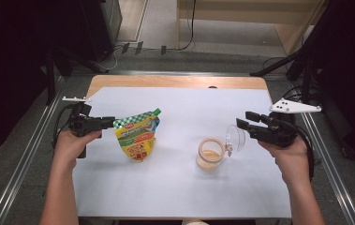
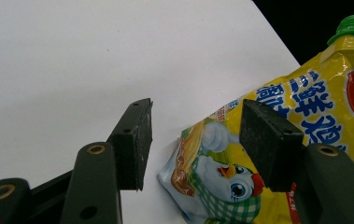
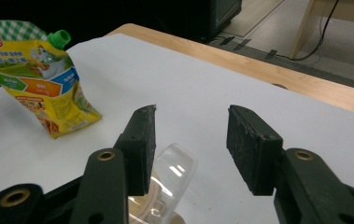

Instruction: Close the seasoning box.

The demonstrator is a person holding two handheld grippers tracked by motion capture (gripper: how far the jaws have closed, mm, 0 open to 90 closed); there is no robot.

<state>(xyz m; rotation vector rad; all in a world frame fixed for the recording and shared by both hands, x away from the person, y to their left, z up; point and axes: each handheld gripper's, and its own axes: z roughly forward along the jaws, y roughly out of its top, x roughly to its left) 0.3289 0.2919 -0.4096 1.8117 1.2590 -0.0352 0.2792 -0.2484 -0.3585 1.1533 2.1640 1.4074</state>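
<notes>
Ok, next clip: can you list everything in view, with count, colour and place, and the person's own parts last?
pouch: one, yellow with a green-checked top and green cap, standing tilted on the left of the sheet, its left edge at the left gripper's jaws.
jar: one, clear with a pinkish rim, pale contents inside, right of centre.
lid: one, clear, flipped open on the jar's right, just ahead of the right gripper.
sheet: one, white, covering most of the table.
table: one, light wood, its far edge bare.
left gripper: one, black, in the left hand.
right gripper: one, black, jaws apart, nothing between them, in the right hand.
</notes>
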